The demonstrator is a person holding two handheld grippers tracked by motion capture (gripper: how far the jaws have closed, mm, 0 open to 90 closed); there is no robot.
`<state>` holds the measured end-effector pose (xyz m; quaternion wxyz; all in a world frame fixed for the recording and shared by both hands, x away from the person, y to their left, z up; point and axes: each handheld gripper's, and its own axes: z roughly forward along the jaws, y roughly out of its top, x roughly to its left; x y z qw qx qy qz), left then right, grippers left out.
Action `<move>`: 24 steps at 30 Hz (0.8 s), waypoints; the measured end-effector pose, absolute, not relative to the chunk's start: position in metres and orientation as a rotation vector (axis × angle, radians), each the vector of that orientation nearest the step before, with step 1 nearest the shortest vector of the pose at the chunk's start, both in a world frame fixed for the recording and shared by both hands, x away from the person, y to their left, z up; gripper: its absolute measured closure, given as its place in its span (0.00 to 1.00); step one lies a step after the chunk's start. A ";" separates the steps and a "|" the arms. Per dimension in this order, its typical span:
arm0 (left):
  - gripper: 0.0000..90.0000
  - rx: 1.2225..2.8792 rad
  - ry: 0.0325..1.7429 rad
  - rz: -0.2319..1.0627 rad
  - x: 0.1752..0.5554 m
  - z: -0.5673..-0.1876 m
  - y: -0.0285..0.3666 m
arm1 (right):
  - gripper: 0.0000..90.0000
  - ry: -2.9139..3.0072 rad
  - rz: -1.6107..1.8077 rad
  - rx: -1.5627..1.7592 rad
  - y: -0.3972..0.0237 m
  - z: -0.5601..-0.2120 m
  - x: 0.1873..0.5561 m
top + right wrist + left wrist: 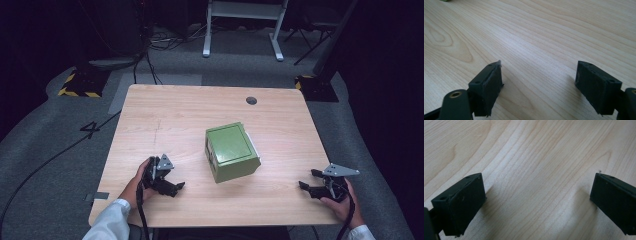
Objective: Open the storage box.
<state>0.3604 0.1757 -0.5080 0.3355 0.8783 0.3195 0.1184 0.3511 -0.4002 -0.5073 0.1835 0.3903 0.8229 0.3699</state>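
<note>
A green box [232, 151] with a white side panel stands near the middle of the wooden table [185, 115]. My left gripper [176, 187] rests near the front left of the table, a hand's width left of the box, jaws open with bare wood between them [537, 197]. Near the front right edge sits my right gripper [309, 179], well apart from the box. It is open too, and nothing lies between its black fingers [489, 87]. A sliver of green [445, 0] shows at the top left of the right gripper view.
A round cable hole [251, 100] sits at the table's far side. Beyond the table are a white desk frame [245, 25], floor cables [150, 55] and yellow-black striped bases [80, 82]. Dark carpet surrounds the table.
</note>
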 end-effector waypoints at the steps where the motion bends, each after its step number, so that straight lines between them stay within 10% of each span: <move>1: 0.00 2.289 0.835 0.309 0.360 -0.508 0.176 | 0.24 2.321 1.042 1.102 -0.400 -0.507 0.351; 24: 0.00 2.308 0.772 0.284 0.359 -0.508 0.181 | 0.23 2.305 1.057 1.004 -0.369 -0.464 0.373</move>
